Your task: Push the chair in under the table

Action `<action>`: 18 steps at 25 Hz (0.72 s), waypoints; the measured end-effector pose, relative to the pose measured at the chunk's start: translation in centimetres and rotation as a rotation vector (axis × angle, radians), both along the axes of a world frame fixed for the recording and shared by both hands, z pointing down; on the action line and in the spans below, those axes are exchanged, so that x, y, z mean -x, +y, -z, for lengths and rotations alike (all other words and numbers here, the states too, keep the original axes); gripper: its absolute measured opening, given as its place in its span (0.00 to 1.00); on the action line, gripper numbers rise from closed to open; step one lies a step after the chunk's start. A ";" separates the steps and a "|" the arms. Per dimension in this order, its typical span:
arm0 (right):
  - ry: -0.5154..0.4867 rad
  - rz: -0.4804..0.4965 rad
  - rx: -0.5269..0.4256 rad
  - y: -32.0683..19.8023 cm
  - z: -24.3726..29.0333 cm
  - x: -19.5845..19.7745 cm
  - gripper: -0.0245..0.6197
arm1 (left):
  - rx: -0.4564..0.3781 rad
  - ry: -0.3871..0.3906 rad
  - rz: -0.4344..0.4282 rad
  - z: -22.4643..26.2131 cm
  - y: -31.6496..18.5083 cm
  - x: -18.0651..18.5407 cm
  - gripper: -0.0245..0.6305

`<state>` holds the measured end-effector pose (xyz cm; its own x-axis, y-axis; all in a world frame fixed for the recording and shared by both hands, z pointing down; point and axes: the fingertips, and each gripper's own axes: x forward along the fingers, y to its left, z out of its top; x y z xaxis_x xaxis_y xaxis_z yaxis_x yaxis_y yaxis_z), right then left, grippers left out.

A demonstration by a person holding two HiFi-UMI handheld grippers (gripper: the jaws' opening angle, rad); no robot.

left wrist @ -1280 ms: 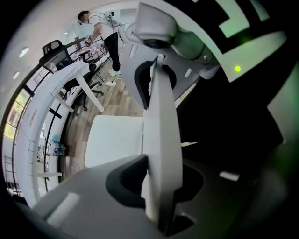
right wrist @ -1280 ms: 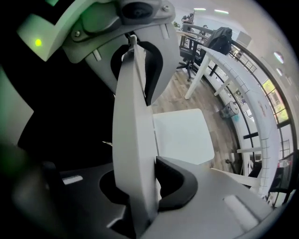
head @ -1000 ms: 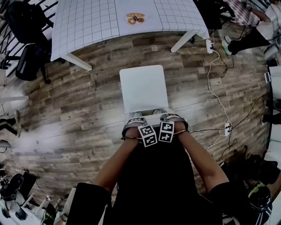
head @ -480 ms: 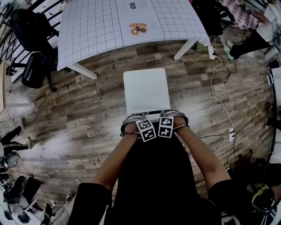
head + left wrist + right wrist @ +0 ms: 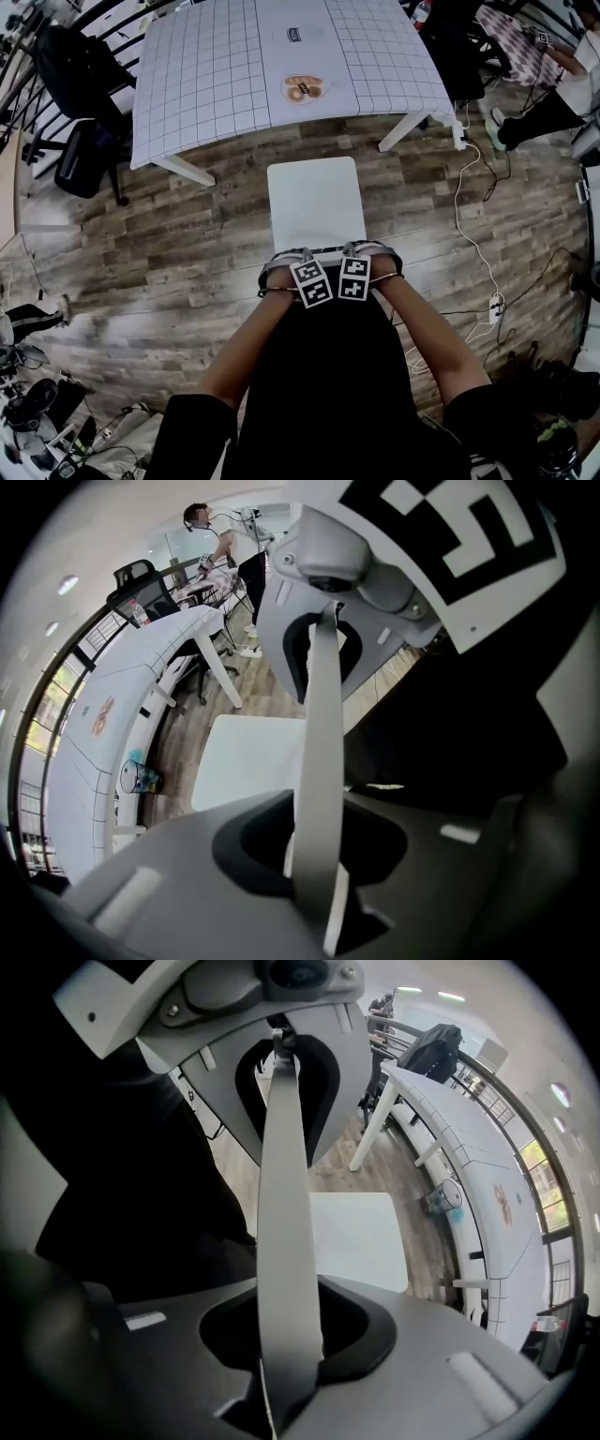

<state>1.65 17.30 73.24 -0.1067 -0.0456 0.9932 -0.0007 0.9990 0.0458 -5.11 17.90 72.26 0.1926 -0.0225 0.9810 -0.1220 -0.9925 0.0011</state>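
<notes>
In the head view the left gripper and right gripper point down side by side, both clamped on the back of the white chair. Its seat reaches ahead of the jaws, stopping just short of the table. In the left gripper view the jaws are closed on the thin back rail, which runs between them and on to the other gripper. In the right gripper view the jaws grip the same rail, with the seat beyond them.
</notes>
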 end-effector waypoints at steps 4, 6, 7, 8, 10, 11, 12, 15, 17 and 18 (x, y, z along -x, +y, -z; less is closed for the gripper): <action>-0.004 0.024 -0.002 -2.7 0.5 0.2 0.17 | 0.011 -0.001 0.005 0.5 -2.8 0.2 0.17; -0.006 0.038 -0.003 -4.2 0.6 0.1 0.17 | 0.008 -0.002 0.012 0.6 -4.3 0.1 0.17; -0.008 0.044 -0.002 -5.1 0.7 0.1 0.16 | 0.005 -0.003 0.014 0.7 -5.1 0.0 0.17; -0.010 0.048 -0.001 -6.1 0.8 0.1 0.16 | 0.003 -0.005 0.013 0.9 -6.1 0.1 0.17; -0.014 0.053 0.004 -8.3 1.3 0.1 0.16 | 0.008 -0.011 0.014 1.4 -8.3 0.1 0.17; -0.015 0.058 0.007 -9.2 1.4 0.0 0.16 | 0.014 -0.011 0.019 1.5 -9.2 0.0 0.17; -0.015 0.064 0.011 -9.7 1.5 -0.1 0.16 | 0.020 -0.009 0.028 1.6 -9.7 -0.2 0.17; -0.007 0.083 0.025 -9.9 1.0 -0.7 0.16 | 0.031 0.001 0.056 1.2 -9.6 -0.7 0.17; -0.006 0.091 0.026 -10.7 0.9 -0.7 0.16 | 0.031 -0.001 0.069 1.1 -10.3 -0.8 0.17; -0.008 0.096 0.026 -11.2 0.8 -0.7 0.16 | 0.031 -0.004 0.074 1.0 -10.9 -0.8 0.17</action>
